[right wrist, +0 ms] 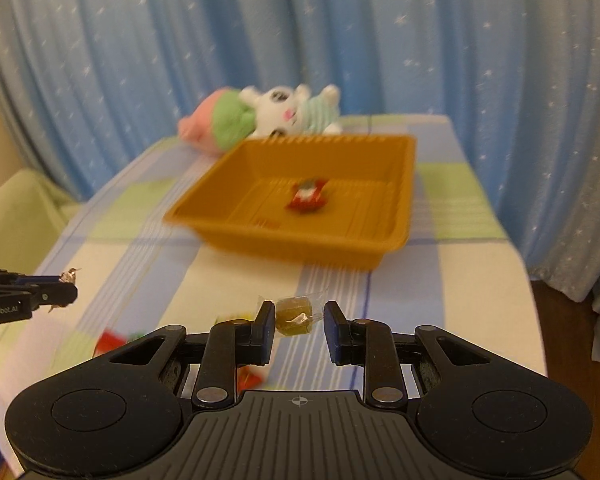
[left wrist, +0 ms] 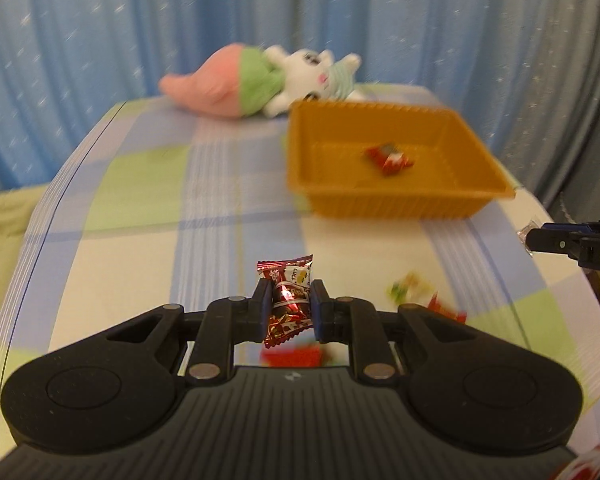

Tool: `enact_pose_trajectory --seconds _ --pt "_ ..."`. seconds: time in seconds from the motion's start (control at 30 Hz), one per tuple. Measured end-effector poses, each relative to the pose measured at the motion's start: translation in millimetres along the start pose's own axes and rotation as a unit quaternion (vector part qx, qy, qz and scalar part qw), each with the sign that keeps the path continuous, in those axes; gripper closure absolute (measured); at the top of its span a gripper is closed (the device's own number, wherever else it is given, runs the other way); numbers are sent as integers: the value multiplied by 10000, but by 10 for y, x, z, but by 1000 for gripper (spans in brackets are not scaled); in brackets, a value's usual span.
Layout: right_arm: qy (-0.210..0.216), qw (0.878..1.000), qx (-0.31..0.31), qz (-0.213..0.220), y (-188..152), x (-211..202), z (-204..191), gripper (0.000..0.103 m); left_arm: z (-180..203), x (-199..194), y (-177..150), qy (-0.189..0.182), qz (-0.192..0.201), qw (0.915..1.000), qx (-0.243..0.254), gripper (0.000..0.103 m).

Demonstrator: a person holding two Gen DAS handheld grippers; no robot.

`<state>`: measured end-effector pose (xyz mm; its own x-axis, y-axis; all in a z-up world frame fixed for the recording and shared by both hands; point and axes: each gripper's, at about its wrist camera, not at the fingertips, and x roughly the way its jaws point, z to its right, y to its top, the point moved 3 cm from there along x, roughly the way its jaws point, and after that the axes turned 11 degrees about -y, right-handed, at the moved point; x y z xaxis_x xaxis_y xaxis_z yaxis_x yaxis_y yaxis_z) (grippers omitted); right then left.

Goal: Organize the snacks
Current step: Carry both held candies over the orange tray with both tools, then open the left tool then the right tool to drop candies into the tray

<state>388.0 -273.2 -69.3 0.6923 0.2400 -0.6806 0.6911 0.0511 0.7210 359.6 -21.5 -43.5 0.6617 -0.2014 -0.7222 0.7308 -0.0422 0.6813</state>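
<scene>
My left gripper (left wrist: 290, 296) is shut on a red wrapped candy (left wrist: 287, 300) and holds it above the checked tablecloth. It shows from the side in the right wrist view (right wrist: 66, 290). My right gripper (right wrist: 298, 316) holds a clear-wrapped olive-brown candy (right wrist: 294, 316) between its fingers; a gap shows by the right finger. It shows in the left wrist view (left wrist: 534, 240) with a clear wrapper at its tips. An orange tray (left wrist: 496, 190) (right wrist: 204, 220) stands ahead with one red candy (left wrist: 390, 158) (right wrist: 309, 196) inside.
Loose candies lie on the cloth: a yellow-green one (left wrist: 408, 288), red ones (left wrist: 446, 310) (right wrist: 108, 342). A plush toy (left wrist: 260, 80) (right wrist: 260, 116) lies behind the tray, against a blue curtain (right wrist: 340, 40). The table edge curves at left and right.
</scene>
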Motion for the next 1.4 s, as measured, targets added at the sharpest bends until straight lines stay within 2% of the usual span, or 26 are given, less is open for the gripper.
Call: enact_pose_trajectory --seconds 0.27,0.57,0.97,1.4 --pt "-176 9990 306 289 540 239 199 76 112 504 663 -248 144 9985 471 85" --pt "-270 9989 333 211 919 742 315 76 122 1136 1169 -397 20 9964 754 85" --pt "-431 9987 132 -230 1001 1356 294 76 129 1830 1323 -413 -476 9922 1076 85" --pt "-593 9977 133 -294 1039 1476 310 76 93 2036 1372 -405 -616 9919 1033 82"
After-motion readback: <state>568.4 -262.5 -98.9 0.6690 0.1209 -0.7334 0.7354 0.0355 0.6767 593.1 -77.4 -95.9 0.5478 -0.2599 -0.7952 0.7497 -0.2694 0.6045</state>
